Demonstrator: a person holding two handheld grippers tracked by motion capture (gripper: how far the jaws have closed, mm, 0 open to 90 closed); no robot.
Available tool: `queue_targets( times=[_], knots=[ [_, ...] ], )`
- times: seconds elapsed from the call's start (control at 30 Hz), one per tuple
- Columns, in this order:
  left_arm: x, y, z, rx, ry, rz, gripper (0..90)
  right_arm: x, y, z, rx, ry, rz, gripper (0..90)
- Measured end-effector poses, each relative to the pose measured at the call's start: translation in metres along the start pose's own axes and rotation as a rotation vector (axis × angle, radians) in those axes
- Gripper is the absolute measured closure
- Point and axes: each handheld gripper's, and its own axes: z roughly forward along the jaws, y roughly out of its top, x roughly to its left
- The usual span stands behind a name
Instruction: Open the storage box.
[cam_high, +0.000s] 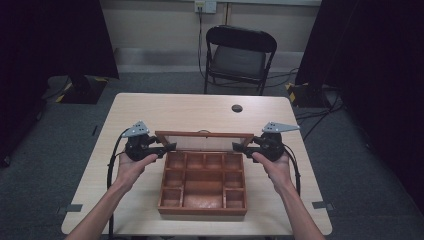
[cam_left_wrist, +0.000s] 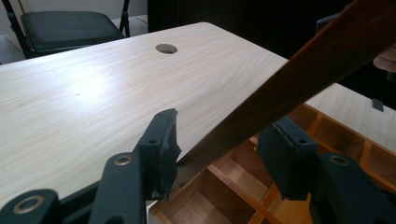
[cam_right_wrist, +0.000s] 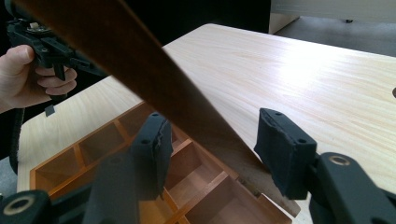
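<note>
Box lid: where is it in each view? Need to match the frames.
High view: the box lid stands raised along the far edge of the wooden box, mid-table.
Left gripper view: its frame runs as a dark diagonal bar from bottom centre to top right.
Right gripper view: a diagonal bar from top left to bottom right.
Shared landmark: the box's compartments.

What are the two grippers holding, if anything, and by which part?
The open lid of the wooden box sits between both grippers' jaws at its side edges; a firm grip cannot be told.
</note>
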Motion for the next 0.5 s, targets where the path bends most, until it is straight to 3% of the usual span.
queue_targets(
  times=[0.5],
  knots=[
    [0.0051,0.004,0.0062,0.011,0.028,0.01,50.5,-0.0089,0.0009,0.0078,-0.01,-0.02,0.013,47.3]
  ],
)
